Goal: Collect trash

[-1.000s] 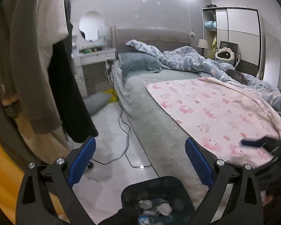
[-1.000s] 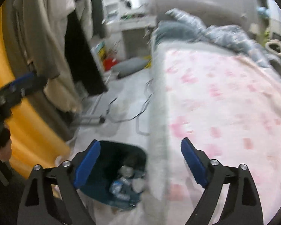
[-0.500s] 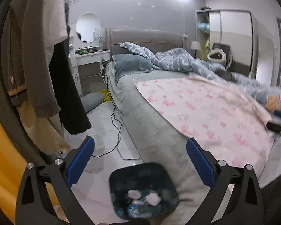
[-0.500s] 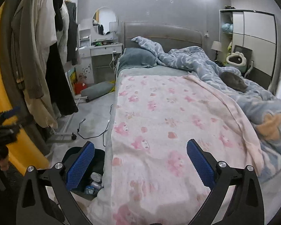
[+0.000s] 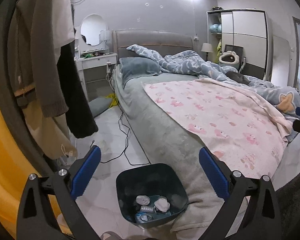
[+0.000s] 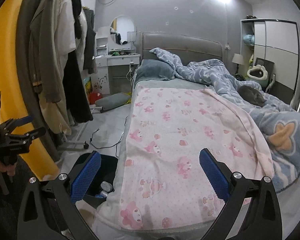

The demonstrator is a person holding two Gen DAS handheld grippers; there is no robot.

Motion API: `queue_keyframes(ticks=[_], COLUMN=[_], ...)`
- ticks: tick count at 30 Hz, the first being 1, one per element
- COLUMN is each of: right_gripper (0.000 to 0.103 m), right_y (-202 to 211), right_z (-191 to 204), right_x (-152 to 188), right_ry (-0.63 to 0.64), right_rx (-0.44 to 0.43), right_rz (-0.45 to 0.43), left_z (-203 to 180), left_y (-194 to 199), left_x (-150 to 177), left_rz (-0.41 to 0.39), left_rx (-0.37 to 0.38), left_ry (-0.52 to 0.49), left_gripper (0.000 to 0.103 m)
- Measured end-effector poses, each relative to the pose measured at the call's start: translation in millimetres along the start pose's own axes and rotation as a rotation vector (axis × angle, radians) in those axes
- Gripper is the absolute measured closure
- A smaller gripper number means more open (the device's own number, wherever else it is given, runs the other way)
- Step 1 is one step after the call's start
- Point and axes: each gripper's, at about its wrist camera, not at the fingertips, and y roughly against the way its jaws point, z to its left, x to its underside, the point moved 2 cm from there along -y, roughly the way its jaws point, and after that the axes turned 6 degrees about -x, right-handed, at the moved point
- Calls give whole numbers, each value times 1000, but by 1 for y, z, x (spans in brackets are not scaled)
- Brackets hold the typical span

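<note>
A dark teal trash bin (image 5: 150, 175) stands on the floor against the corner of the bed. Inside lie a crumpled white wad (image 5: 162, 204), a round can end (image 5: 143, 200) and a clear bottle (image 5: 144, 218). My left gripper (image 5: 149, 151) hangs open just above and before the bin, with nothing between its blue pads. My right gripper (image 6: 150, 154) stands wide open and empty over the pink blanket (image 6: 180, 124). In the right wrist view the bin (image 6: 108, 165) shows partly, behind the left finger and the bed edge. The left gripper (image 6: 33, 125) appears there at far left, held by a hand.
Hanging clothes (image 5: 40, 64) on a rack crowd the left side, with a yellow surface (image 5: 2, 140) behind. Black cables (image 5: 126, 140) and a grey cushion (image 5: 99, 105) lie on the tiled floor. A blue duvet (image 6: 220, 74) and a dark furry shape (image 6: 252, 96) are on the bed.
The right gripper has swung from above the bin to over the pink blanket. The left view has drawn back, so more of the bin shows.
</note>
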Motion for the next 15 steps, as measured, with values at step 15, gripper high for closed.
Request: queue_keyframes(ticks=[15], right_gripper=[3], right_y=[4], right_z=[1], right_x=[0], right_ry=[6], right_rx=[-3], right_rz=[-2], left_z=[8], left_y=[-1], left_x=[4], left_rz=[12], left_rx=[4], left_ry=[42], left_gripper=[3])
